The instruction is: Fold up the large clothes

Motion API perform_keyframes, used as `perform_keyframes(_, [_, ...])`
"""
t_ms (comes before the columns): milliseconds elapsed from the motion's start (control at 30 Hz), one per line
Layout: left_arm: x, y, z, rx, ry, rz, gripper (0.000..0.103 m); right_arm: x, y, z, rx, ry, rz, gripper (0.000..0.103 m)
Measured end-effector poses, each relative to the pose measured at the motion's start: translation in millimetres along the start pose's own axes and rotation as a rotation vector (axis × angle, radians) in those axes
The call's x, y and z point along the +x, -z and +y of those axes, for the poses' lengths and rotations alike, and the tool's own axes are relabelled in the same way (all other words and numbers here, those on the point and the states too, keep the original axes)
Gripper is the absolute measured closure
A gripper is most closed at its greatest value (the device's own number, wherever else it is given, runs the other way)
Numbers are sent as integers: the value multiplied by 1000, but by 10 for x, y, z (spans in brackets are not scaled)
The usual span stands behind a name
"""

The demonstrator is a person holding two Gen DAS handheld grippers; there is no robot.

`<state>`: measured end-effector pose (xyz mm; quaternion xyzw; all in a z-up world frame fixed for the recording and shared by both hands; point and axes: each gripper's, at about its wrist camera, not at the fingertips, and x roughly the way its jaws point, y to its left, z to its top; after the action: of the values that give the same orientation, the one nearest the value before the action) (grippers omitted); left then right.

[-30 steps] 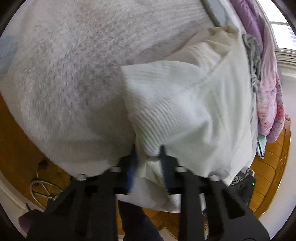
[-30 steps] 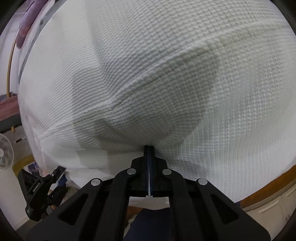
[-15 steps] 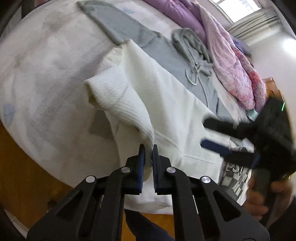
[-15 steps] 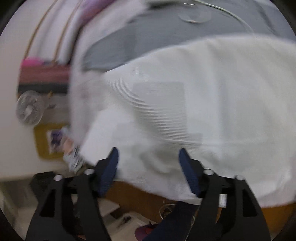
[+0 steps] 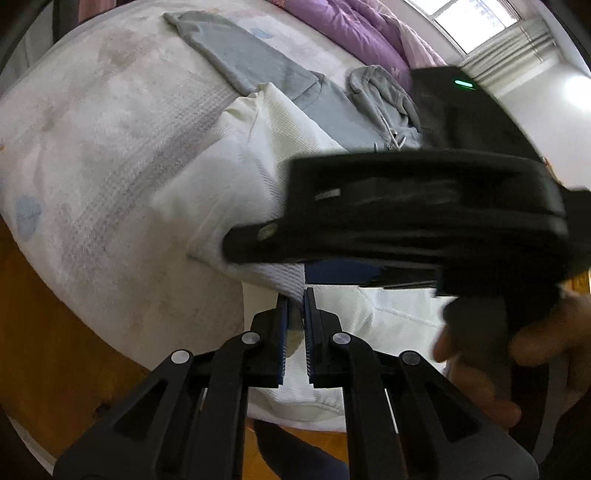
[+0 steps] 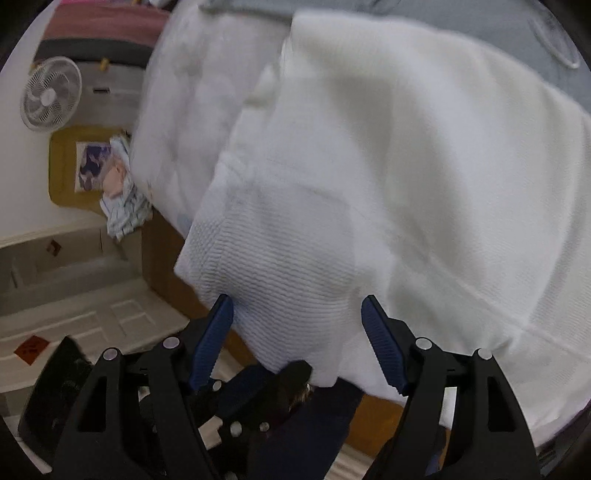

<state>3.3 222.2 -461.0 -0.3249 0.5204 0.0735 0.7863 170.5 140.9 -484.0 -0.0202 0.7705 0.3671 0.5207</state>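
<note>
**White sweater pinched at the bed's edge**

The left gripper [image 5: 295, 295] is clamped on a fold of the white sweater [image 5: 236, 177], which lies on the bed [image 5: 92, 147]. The right gripper [image 6: 297, 306], jaws wide and holding nothing, crosses the left view, blocking the grey hoodie [image 5: 384, 96] and purple quilt [image 5: 354, 33]. A fan [image 6: 50, 98] stands nearby.

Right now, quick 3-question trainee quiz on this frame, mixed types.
1. True or false: the left claw is shut on the white sweater.
2. The right claw is: A) open, B) shut on the sweater, C) out of view.
3. Fill in: the garment lying beyond the white sweater on the bed is a ____ hoodie.

Key: 1 true; 2 A; 3 grey.
</note>
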Motion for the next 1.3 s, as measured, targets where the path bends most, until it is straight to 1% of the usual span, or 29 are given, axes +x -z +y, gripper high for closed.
perform_keyframes(33, [3,9,15,-2,-4,3,96,15,14,21,-24,33,-5,34])
perform_keyframes(67, [-1,16,39,-9,-3,5,96,24,23,26,-40,61,-29,39])
perform_keyframes(100, [-6,21,59,-7,-1,9,96,45,33,15,-45,48,-29,51])
perform_keyframes(133, [-1,21,60,-2,-7,14,96,55,48,-16,-27,5,-30,61])
perform_keyframes(167, [1,26,66,2,-2,21,96,56,72,-47,-17,-1,-32,75])
perform_keyframes(200, [0,33,59,8,14,28,96,39,95,-54,-25,23,-50,85])
perform_keyframes(233, [-9,39,30,19,25,31,96,-12,142,-71,-36,58,-89,87])
perform_keyframes(267, [-23,39,-23,39,39,35,96,-36,155,-75,-26,57,-110,90])
perform_keyframes(367, [-120,22,-149,49,114,32,95,-305,331,-391,92,-36,-208,91])
perform_keyframes(433, [-206,6,-211,44,176,33,87,-541,511,-703,185,-122,-274,91])
perform_keyframes(500, [-283,-4,-239,37,192,11,77,-711,674,-930,247,-187,-321,91])
perform_keyframes(533, [-318,-19,-242,24,198,3,72,-855,815,-1085,282,-223,-360,91])
perform_keyframes(600, [-313,-55,-218,-16,167,-13,69,-1046,1032,-1284,326,-252,-409,92])
perform_keyframes(633, [-277,-71,-206,-29,158,-10,66,-1101,1108,-1350,348,-265,-425,92])
perform_keyframes(667, [-221,-85,-203,-38,129,1,62,-1196,1250,-1499,388,-288,-454,92])
perform_keyframes(700, [-123,-104,-217,-44,80,21,62,-1247,1342,-1596,416,-296,-476,92])
perform_keyframes(767, [62,-121,-288,-31,81,61,57,-1380,1570,-1831,469,-293,-519,92])
perform_keyframes(800, [174,-122,-358,-8,51,82,57,-1457,1694,-1962,495,-285,-542,92])
perform_keyframes(900, [474,-107,-599,60,32,122,54,-1551,1973,-2265,561,-247,-591,92])
perform_keyframes(967, [678,-64,-738,89,39,158,39,-1532,2133,-2476,612,-222,-603,92])
perform_keyframes(1000, [782,-14,-815,100,31,174,33,-1478,2205,-2596,648,-203,-604,92])
perform_keyframes(1100, [1092,101,-1007,132,27,240,33,-1245,2390,-2880,740,-182,-592,92])
perform_keyframes(1133, [1164,128,-1046,139,27,255,33,-1183,2446,-2930,753,-190,-600,92])
perform_keyframes(1200, [1282,195,-1126,162,10,273,31,-1095,2556,-3061,779,-232,-602,91])
perform_keyframes(1233, [1351,234,-1156,171,-4,284,30,-1124,2625,-3146,788,-234,-599,90])
perform_keyframes(1267, [1404,271,-1177,178,-9,297,30,-1039,2647,-3236,809,-213,-586,87])
perform_keyframes(1300, [1450,322,-1192,186,-10,308,30,-997,2684,-3312,842,-172,-569,82])
